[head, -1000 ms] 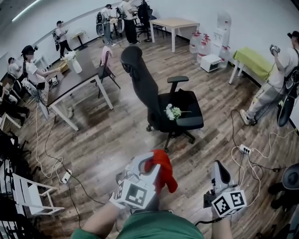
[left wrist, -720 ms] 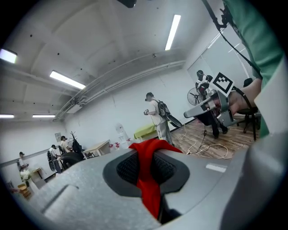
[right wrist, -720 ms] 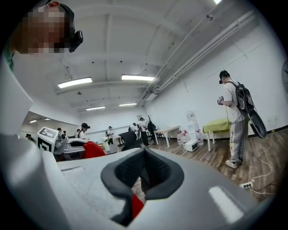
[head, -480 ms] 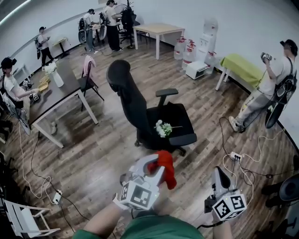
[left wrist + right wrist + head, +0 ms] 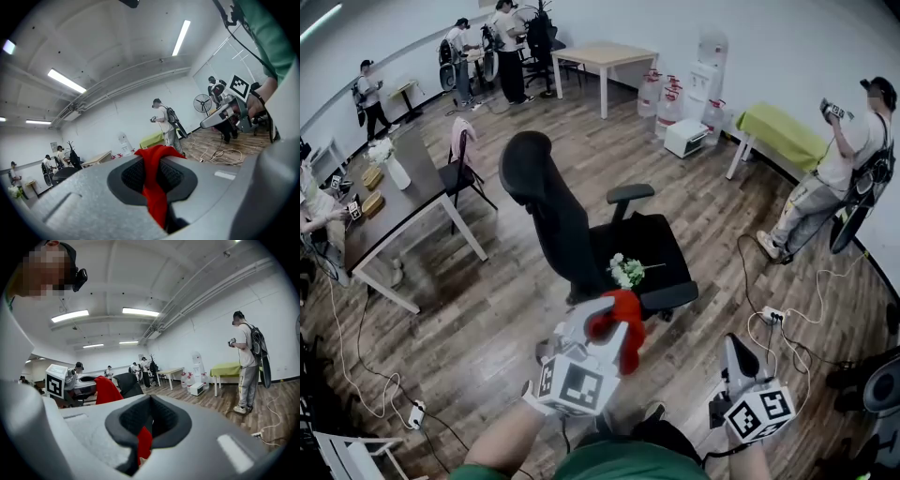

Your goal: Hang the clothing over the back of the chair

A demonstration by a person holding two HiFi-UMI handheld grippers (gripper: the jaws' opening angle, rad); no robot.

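Observation:
A black office chair stands on the wood floor, its tall back toward me and a small bunch of white flowers on its seat. My left gripper is shut on the red clothing, which hangs from its jaws just short of the seat's near edge. The left gripper view shows the red clothing pinched between the pads of the left gripper. My right gripper is lower right, apart from the chair. In its own view the right gripper is closed with a red strip between the pads.
A dark-topped table and a pink-draped chair stand to the left. A power strip with cables lies on the floor at right. A person stands beside a green table. Water bottles line the far wall.
Both grippers have moved forward toward the chair, which now sits closer and larger in view. The red clothing stays in the left gripper.

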